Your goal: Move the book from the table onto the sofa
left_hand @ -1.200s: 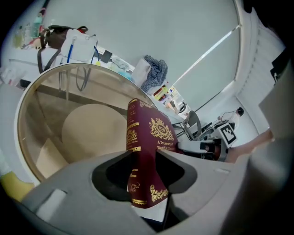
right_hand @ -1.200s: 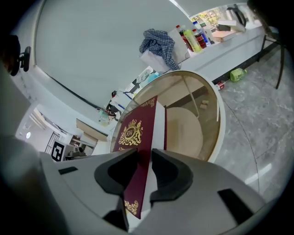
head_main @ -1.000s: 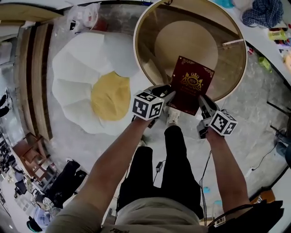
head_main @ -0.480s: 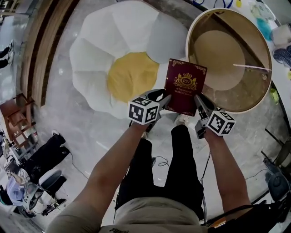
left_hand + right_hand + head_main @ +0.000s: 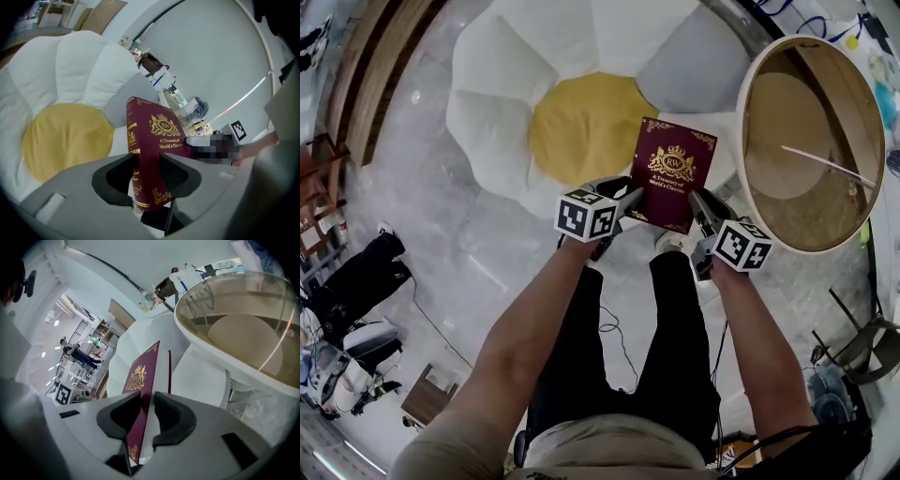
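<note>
Two tongs share one book (image 5: 672, 175): left tongs (image 5: 628, 201) pinch its spine edge, right tongs (image 5: 699, 202) the opposite edge, a two-sided hold, judged to steady it flat. Book airborne over the sofa's (image 5: 517, 112) near side, clear of the table (image 5: 748, 178) at right.

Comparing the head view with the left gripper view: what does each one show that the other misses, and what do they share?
Head view only: the round table off to the right, the person's legs and the floor below.
Left gripper view only: the gold-banded spine of the book, with the left hand-held gripper closed on that edge.
Both: the book's maroon cover with its gold crest, held up over the flower-shaped sofa and its yellow centre.
</note>
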Available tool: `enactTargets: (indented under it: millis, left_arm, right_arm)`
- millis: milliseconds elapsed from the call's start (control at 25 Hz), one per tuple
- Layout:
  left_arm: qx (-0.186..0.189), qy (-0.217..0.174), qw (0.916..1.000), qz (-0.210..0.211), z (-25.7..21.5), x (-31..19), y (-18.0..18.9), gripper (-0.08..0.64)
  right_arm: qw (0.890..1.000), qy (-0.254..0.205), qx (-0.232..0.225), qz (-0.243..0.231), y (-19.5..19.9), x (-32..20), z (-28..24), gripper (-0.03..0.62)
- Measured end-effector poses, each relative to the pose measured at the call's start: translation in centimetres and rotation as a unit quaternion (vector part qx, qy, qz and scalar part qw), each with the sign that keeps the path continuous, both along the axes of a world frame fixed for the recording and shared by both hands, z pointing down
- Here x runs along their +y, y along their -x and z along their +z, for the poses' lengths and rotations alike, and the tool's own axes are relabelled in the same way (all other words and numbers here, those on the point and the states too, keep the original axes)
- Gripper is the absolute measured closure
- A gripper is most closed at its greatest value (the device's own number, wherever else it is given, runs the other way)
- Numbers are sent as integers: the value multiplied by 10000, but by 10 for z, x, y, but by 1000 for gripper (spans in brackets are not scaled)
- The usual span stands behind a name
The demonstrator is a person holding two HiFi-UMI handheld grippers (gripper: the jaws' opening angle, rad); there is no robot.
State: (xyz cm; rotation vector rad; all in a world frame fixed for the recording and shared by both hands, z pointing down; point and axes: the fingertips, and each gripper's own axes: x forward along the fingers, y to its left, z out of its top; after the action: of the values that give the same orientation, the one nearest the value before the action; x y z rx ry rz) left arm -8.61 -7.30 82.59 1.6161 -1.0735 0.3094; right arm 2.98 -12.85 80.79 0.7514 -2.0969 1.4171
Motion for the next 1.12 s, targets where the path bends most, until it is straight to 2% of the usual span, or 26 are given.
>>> enactTargets:
  millis: [240, 400, 640, 920, 1120]
  left_arm:
    - [316, 33, 9995, -44, 68, 3, -7, 402]
    - [384, 164, 9991, -8, 109, 6, -15, 402]
    - [312, 177, 9988, 340, 151, 3, -27, 402]
    - [297, 117, 9984, 464, 159, 2, -26, 400]
    - [197, 98, 9975, 670, 136, 9, -22, 400]
  right_arm:
    - [9984, -24, 414, -379, -1, 1, 56, 491]
    - [9946, -86, 746, -721, -4, 3, 93, 488]
    - [9925, -71, 887, -840, -8, 2, 119, 468]
    - [9921, -189, 1015, -716, -13, -2, 122, 468]
    - [9923, -221, 1065, -589, -17, -2, 103, 465]
